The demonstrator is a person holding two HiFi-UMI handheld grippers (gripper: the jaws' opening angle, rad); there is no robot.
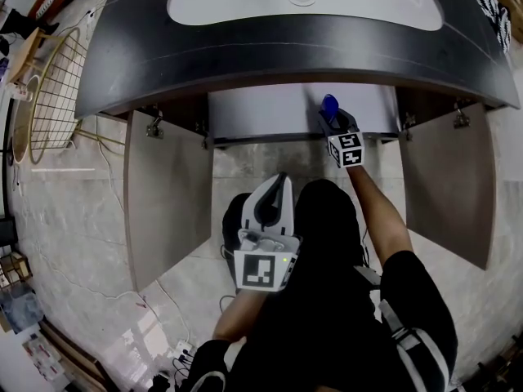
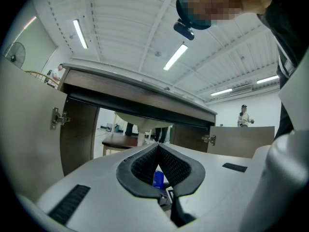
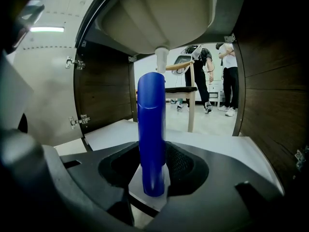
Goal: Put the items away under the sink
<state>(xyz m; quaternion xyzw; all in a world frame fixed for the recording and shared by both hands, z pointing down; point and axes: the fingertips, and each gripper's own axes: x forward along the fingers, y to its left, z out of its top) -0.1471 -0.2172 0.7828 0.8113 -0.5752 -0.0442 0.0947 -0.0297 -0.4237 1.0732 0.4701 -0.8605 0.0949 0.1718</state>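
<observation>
A tall blue bottle (image 3: 151, 124) stands upright between the pads of my right gripper (image 3: 153, 173), which is shut on its lower part. In the head view the blue bottle (image 1: 329, 106) and right gripper (image 1: 333, 122) are at the front edge of the white cabinet shelf (image 1: 261, 109) under the sink counter (image 1: 286, 51). My left gripper (image 1: 278, 184) is held back near the person's body, its jaws closed tip to tip with nothing in them. The left gripper (image 2: 158, 146) looks level at the open cabinet, and a bit of the blue bottle (image 2: 158, 179) shows behind its pads.
Both cabinet doors stand open, the left door (image 1: 167, 194) and the right door (image 1: 449, 178). The sink bowl (image 3: 159, 13) and its drain pipe (image 3: 161, 59) hang above the shelf. A wire rack (image 1: 49, 96) stands at left, cables (image 1: 176, 349) lie on the floor, and a chair (image 3: 183, 88) and people show beyond.
</observation>
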